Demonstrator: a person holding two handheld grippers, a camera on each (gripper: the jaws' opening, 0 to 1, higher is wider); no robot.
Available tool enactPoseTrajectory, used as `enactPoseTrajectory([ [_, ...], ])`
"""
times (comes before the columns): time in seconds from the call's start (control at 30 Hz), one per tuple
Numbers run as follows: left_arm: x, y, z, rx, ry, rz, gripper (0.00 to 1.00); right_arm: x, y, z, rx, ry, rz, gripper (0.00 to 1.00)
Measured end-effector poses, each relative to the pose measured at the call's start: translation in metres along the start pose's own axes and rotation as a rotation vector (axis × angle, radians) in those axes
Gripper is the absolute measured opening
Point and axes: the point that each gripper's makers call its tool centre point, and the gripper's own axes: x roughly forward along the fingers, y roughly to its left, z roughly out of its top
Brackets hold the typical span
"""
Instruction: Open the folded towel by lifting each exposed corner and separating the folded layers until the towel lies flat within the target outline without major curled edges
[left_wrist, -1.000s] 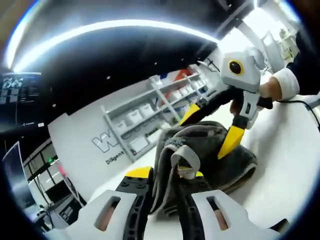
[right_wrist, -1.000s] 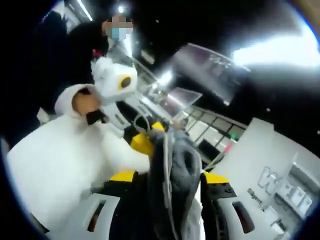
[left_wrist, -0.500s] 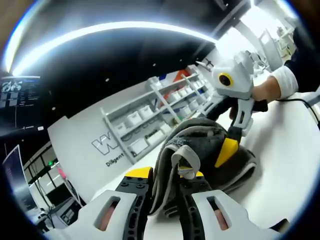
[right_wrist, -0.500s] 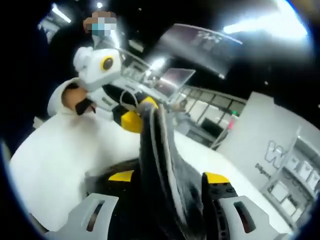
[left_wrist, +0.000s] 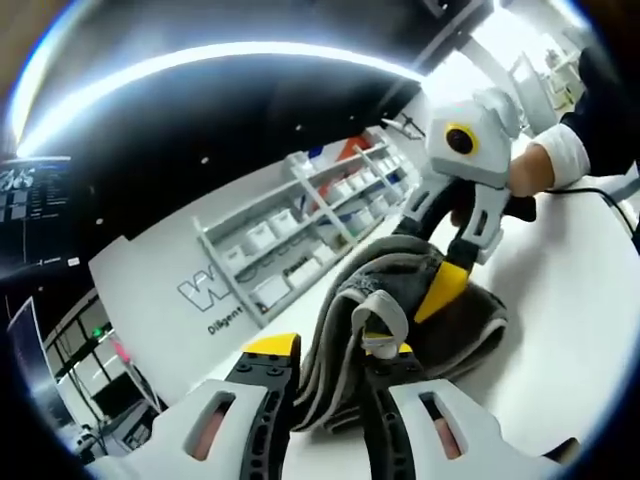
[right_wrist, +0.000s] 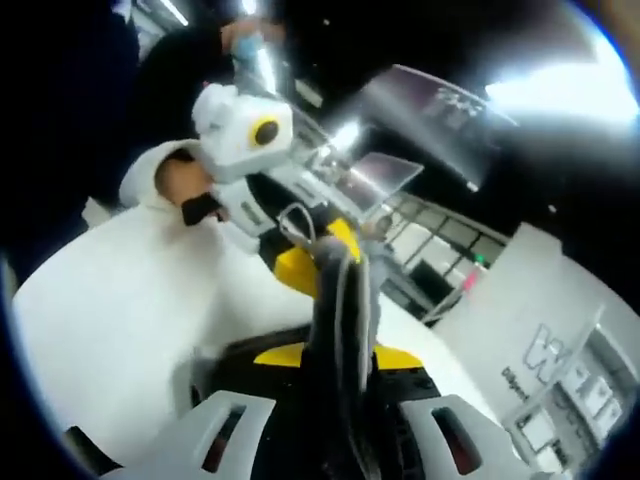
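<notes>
A grey towel with a pale edge band and a small loop tag lies bunched on the white table. My left gripper is shut on a raised fold of it, the tag just above the jaws. My right gripper comes in from the right, its yellow fingertip pressed into the towel's top. In the right gripper view the towel rises as a narrow ridge between the jaws of my right gripper, which is shut on it. The left gripper holds the far end.
White shelves with bins and a lettered wall panel stand behind the table. A hand in a white cuff holds the right gripper, with a cable trailing from it. A white-sleeved hand holds the left one. Bare table lies to the left.
The right gripper's jaws have drawn together onto the towel ridge. It has shifted a little along the towel's top. The left gripper keeps its hold.
</notes>
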Motion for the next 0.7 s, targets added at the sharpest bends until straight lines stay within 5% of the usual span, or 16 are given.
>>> enactPoseTrajectory([
  [0.7,0.003,-0.004,-0.005,0.029,0.019,-0.019,0.31,-0.005,0.011,0.009,-0.062,0.006,0.009,0.07],
])
